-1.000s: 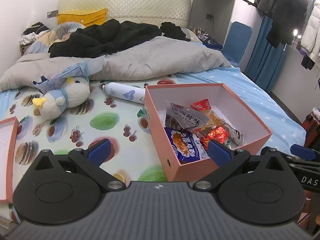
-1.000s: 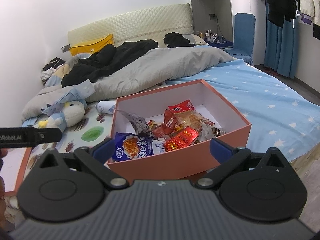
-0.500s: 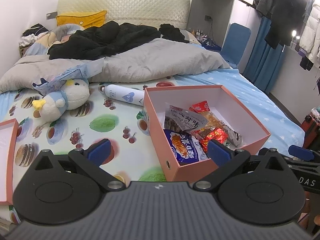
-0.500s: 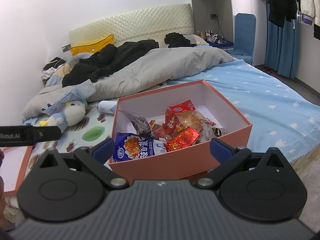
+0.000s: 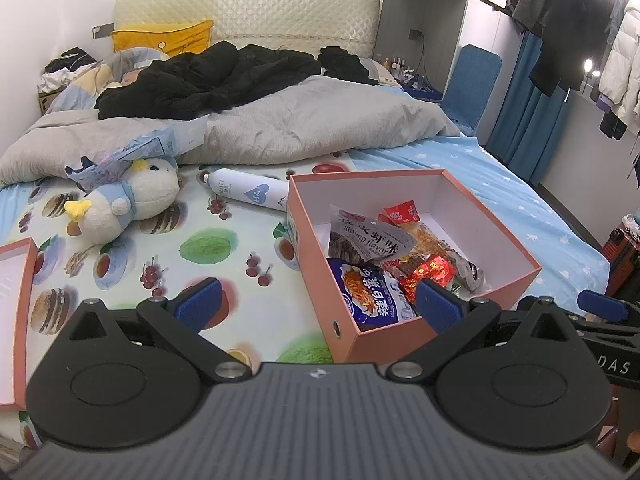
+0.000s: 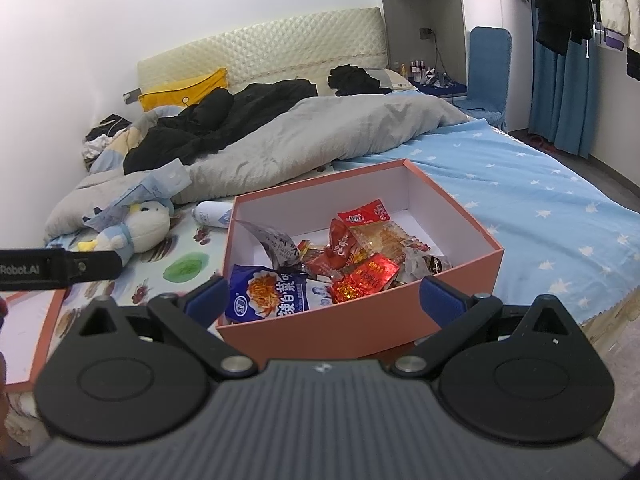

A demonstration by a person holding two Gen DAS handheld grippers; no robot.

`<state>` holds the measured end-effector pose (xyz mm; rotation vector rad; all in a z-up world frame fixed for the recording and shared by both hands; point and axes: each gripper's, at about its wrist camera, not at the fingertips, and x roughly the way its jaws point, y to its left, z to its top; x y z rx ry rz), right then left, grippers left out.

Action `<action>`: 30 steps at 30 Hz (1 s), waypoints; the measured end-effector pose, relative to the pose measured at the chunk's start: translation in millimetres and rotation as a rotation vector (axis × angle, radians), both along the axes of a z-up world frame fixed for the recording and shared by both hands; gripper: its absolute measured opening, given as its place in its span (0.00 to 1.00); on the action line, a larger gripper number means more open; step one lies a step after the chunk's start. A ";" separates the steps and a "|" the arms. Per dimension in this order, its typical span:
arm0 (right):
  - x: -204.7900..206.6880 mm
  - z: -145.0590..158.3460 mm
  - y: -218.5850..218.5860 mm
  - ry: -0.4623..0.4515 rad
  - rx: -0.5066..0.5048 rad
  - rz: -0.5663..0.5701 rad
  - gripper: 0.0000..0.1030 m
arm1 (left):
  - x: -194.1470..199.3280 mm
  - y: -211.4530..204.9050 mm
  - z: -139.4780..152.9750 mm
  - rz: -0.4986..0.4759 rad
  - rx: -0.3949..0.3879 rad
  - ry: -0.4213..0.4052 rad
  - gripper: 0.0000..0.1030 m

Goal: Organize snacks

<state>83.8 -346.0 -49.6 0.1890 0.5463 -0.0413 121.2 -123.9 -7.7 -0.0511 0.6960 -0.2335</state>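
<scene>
The bed [image 5: 500,176] fills both frames; the pink box [image 6: 360,328] sits lower centre, snack packets [image 6: 360,256] piled loosely inside. The left gripper [image 5: 318,300] and right gripper [image 6: 324,294] are spread wide, empty. A careless grab could probably crush the packets or tip the box on soft bedding.

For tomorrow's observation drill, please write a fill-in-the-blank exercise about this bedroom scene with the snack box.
1. The snacks lie inside an open ____ box on the bed.
2. The big snack packet at the box's near corner is mostly ____.
3. The white bottle lies between the box and a plush ____.
4. The jaws of both the left gripper and right gripper are ____.

Missing words: pink; blue; duck; open
</scene>
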 end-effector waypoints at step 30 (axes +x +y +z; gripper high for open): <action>-1.0 1.9 0.9 0.000 0.001 0.004 1.00 | -0.1 1.8 1.1 0.000 0.010 0.008 1.00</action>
